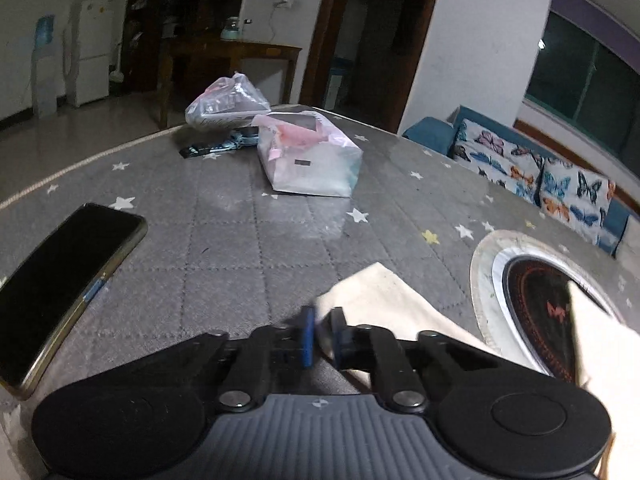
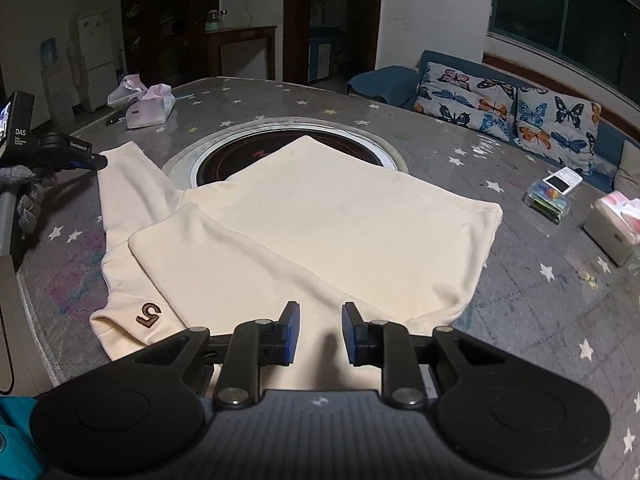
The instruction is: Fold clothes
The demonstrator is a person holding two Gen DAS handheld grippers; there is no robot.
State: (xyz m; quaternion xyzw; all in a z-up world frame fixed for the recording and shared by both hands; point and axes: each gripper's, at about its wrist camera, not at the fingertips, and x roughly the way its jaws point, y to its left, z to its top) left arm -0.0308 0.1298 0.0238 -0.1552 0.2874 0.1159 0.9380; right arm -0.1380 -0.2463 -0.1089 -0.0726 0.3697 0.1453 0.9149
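- The cream garment (image 2: 320,216) is seen lying flat across the middle of the desk (image 2: 520,320), partly folded, with its far part draped over the round hob (image 2: 224,156) set into the desk top.
- A sleeve (image 2: 128,176) is stretched toward the desk's left edge, and its tip is pinched between the nearly closed fingers of the left gripper (image 1: 322,334) (a thin fold of cloth is visible between the blue pads).
- The right gripper (image 2: 320,334) is held with its jaws moderately apart and nothing between them, poised just above the garment's near hem.
- The step in hand is judged to be the folding of this sleeve inward over the body.
- For a clean fold, the sleeve should be lifted only enough to clear the cloth below, then carried across toward the garment's centre, so that the crease falls along the side seam.
- The body should be pinned near the hem by the right gripper while the sleeve is drawn, since the layer already folded (the one above the "5" patch (image 2: 149,314)) could be dragged out of line.
- The cuff should be laid down flat before it is released, and any ridge smoothed toward the desk's near edge.
- The phone (image 1: 60,288) by the left edge should be kept clear of the swing.
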